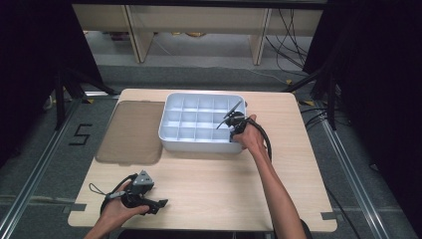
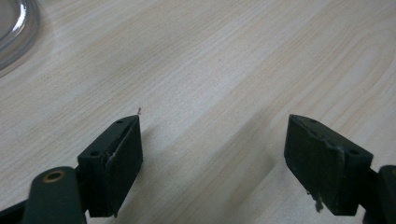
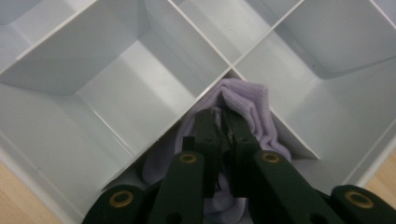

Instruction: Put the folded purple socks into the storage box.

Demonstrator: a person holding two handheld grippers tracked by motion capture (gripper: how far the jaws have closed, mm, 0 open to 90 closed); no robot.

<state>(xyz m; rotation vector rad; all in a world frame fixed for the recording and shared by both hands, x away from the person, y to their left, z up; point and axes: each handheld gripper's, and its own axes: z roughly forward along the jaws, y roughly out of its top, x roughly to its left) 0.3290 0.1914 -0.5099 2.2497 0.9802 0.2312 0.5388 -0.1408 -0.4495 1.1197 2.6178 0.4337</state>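
A white tray (image 1: 171,130) split into several compartments stands at the back middle of the wooden table. My right gripper (image 1: 234,124) reaches down into a compartment near the tray's right front corner. In the right gripper view its jaws (image 3: 222,114) are shut on a bunched lilac cloth (image 3: 254,105), which lies inside that compartment against the white dividers (image 3: 116,60). My left gripper (image 1: 159,204) rests low over the table near the front left edge. Its jaws (image 2: 212,135) are open, with bare wood between them.
A translucent grey-brown lid (image 1: 130,132) lies flat on the table just left of the tray; its clear rim (image 2: 14,32) shows in the left gripper view's top corner. Dark curtains, cables and shelf legs stand beyond the table's far edge.
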